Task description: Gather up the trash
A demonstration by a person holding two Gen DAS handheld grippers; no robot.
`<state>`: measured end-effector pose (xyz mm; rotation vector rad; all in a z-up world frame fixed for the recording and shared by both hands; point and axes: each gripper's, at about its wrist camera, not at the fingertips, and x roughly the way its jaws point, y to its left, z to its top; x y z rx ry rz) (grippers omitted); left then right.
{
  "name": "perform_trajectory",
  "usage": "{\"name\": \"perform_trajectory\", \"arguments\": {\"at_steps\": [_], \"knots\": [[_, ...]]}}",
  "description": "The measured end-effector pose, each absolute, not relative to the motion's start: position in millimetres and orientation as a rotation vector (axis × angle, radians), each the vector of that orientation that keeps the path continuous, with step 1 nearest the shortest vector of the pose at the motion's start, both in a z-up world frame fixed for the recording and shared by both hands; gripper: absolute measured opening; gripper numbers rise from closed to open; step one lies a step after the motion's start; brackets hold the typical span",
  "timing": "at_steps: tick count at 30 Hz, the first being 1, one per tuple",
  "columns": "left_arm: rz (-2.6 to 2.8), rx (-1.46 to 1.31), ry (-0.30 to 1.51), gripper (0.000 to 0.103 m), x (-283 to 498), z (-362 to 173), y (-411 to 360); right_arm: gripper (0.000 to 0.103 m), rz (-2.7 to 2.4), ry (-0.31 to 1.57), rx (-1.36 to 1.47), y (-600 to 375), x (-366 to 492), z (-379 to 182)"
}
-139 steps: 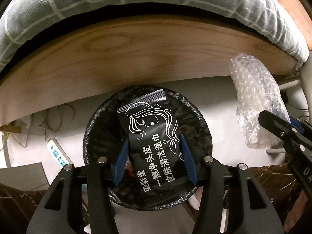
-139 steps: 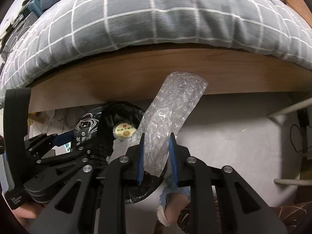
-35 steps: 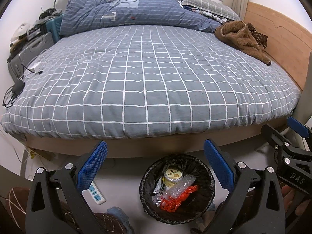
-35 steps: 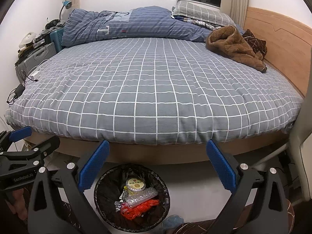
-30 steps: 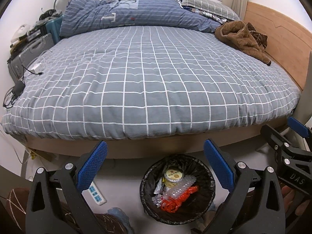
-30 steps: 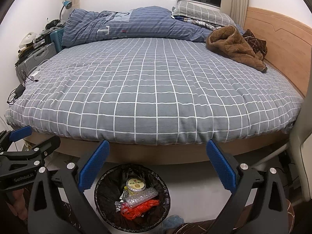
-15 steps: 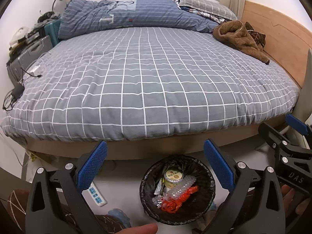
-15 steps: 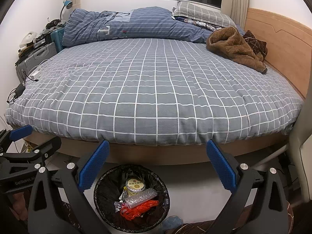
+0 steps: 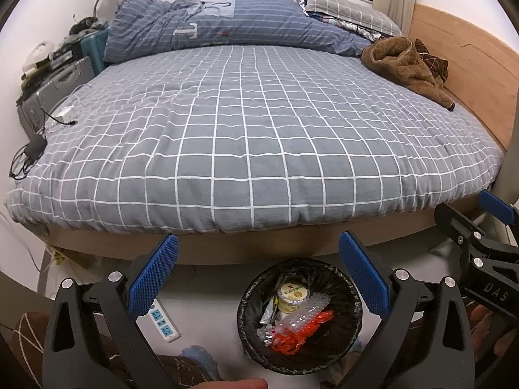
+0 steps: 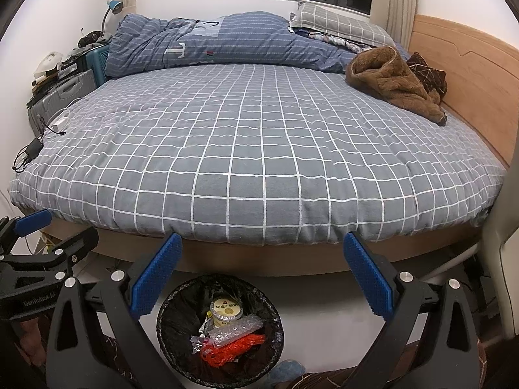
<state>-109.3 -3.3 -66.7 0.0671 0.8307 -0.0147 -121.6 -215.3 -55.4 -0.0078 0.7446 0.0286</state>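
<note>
A round bin lined with a black bag [image 9: 352,317] stands on the floor at the foot of the bed; it also shows in the right wrist view [image 10: 163,317]. In it lie a yellow-lidded cup [image 9: 293,295], a roll of bubble wrap [image 9: 303,312] and orange netting [image 9: 301,330]. My left gripper [image 9: 258,275] is wide open and empty, held above and before the bin. My right gripper [image 10: 259,277] is also wide open and empty, up and to the right of the bin.
A bed with a grey checked cover [image 9: 259,136] fills the view, with a blue duvet [image 9: 227,22] and a brown garment [image 9: 405,64] on it. A white power strip [image 9: 162,319] lies on the floor left of the bin. Suitcases [image 10: 61,94] stand at the left wall.
The wipes packet and the bubble wrap left my grippers, and the bubble wrap lies in the bin. Both grippers opened wide and rose. In the last second both views tilted up slightly.
</note>
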Motion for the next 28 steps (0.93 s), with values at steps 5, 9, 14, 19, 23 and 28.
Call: {"name": "perform_trajectory", "arguments": {"at_steps": [5,9,14,19,23,28], "knots": [[-0.011,0.074,0.830,0.097,-109.7,-66.4,-3.1,0.096,0.036,0.746,-0.013,-211.7,-120.3,-55.3],[-0.017,0.071,0.833,0.097,-109.0,-66.4,-3.4,0.096,0.038,0.748,-0.017,-210.4,-120.3,-55.8],[-0.012,0.067,0.841,0.097,-107.3,-67.7,-3.0,0.096,0.038,0.748,-0.016,-211.3,-120.0,-55.8],[-0.018,0.068,0.832,0.097,-107.6,-67.5,-2.9,0.096,0.038,0.745,-0.013,-211.7,-120.6,-57.3],[-0.027,0.056,0.840,0.097,-105.1,-68.3,-1.9,0.096,0.038,0.744,-0.013,-212.0,-120.6,-57.1],[-0.021,0.057,0.838,0.097,-104.9,-68.9,-1.3,0.096,0.038,0.744,-0.010,-212.0,-120.5,-58.1]]}}
